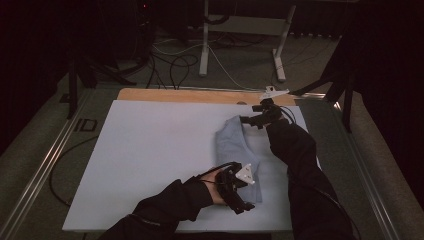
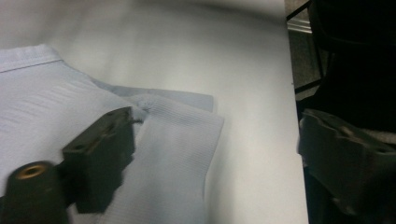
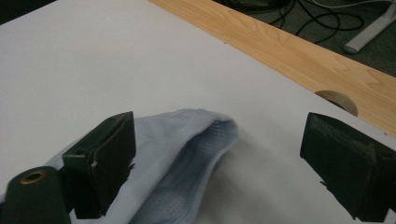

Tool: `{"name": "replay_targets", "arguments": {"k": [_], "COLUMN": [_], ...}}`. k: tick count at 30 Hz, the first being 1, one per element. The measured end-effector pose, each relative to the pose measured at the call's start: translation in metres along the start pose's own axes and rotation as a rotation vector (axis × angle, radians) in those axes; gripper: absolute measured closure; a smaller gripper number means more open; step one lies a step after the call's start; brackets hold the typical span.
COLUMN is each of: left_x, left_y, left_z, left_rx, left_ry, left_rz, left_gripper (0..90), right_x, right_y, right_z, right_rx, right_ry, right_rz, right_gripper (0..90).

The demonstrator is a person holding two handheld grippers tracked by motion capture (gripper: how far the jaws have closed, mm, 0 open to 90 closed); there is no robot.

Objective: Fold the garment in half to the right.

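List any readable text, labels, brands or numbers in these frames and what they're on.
None readable.
Light blue garment: no tag or print visible in the high view or either gripper view.
White board: blank.
Left gripper and right gripper: no markings legible; both stand open over the garment.
Wooden table edge: plain grain, no label.

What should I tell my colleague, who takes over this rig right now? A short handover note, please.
Left gripper: open, at the near end of the light blue garment, holding nothing.
Right gripper: open, at the garment's far end, holding nothing.
Garment: lies folded into a long narrow strip on the white board, right of centre.
Done: apparently a lengthwise fold.
Left: probably a further fold, end to end.
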State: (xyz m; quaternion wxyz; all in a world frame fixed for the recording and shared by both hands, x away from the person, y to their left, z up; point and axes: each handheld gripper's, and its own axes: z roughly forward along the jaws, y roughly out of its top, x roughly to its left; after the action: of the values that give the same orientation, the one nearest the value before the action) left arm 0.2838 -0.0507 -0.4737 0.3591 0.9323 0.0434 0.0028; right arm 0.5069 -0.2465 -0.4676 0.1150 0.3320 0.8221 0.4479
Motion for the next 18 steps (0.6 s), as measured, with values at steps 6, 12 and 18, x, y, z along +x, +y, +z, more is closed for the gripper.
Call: {"name": "replay_targets", "arguments": {"k": [6,12,18], "left_x": [0.001,0.006,0.010], "left_y": [-0.003,-0.008,-0.021], "left_z": [-0.004,-0.009,-0.019], "left_rx": [-0.004,-0.033,-0.017], "left_ry": [-0.003,-0.027,-0.007], "left_rz": [0.028,0.028,0.004], "left_gripper": [0.9,0.5,0.5], "right_x": [0.012,0.027,0.043], "right_y": [-0.002,-0.002,-0.005], "right_z": [-0.007,-0.011,-0.017], "right_rx": [-0.005,-0.001,-0.001], "right_ry": [0.028,0.057,0.060], "right_rz": [0.003,-0.010,-0.035], "right_gripper": [10.4,10.4,10.4]}}
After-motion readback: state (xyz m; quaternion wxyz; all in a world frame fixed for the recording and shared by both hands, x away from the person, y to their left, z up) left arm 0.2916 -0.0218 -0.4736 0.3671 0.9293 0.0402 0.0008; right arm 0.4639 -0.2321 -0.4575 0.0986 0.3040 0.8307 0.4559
